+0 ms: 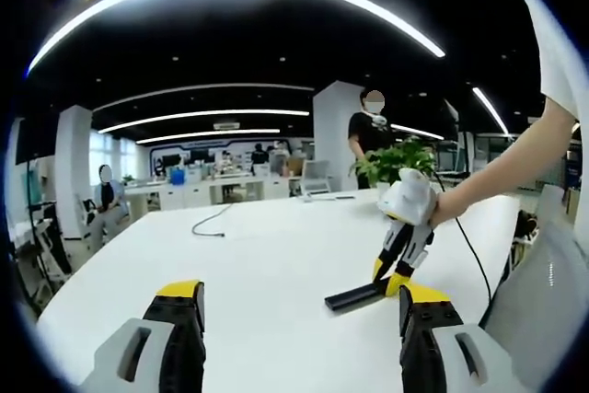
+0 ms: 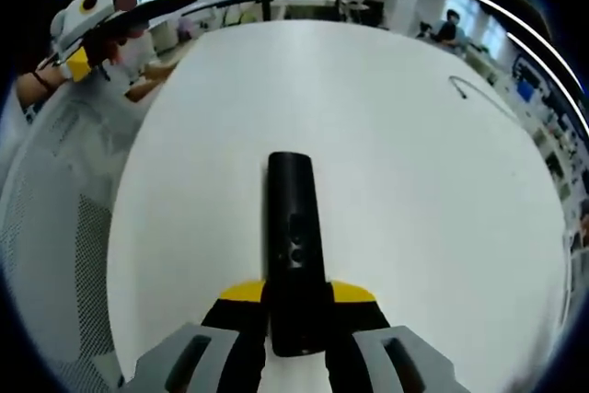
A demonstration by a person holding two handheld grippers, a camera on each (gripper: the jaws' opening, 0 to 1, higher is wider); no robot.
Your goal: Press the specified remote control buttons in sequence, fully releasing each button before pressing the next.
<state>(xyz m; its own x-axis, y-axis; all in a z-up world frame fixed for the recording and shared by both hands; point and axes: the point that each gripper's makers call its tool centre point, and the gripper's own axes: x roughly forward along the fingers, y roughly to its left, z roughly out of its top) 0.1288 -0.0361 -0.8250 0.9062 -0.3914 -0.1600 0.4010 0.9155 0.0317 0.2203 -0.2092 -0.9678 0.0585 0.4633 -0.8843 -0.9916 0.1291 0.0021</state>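
**Remote held at its near end, left gripper standing off**

On the white table [image 2: 442, 190], the remote [image 2: 294, 246] lay flat with its long axis running straight away from the right gripper [image 2: 296, 315], in line with that gripper's own reach. The right jaws stood one on each side of the remote's near end, their yellow-tipped pads against its flanks, so they looked clamped on it, though how firm the grip was could not be read. The button face pointed up, and a small round button showed partway along the remote, beyond the jaws.

In the left gripper view the same remote [image 1: 354, 297] appeared as a dark bar on the table, its free end pointing away from the right gripper [image 1: 398, 275], which came down onto it from a person's hand [image 1: 409, 198]. The left gripper [image 1: 299, 324] hung back from the remote, well apart from it, jaws wide apart and holding nothing. Beyond the remote a cable [image 1: 213, 221] trailed across the table, and a plant [image 1: 398, 161] stood farther off still.

The right gripper was the nearer by far, already on the remote. As I judged it, the right was steadying the body while the pressing would fall to the left, which would need to travel toward the remote and come down on the upturned buttons ahead of the right jaws.
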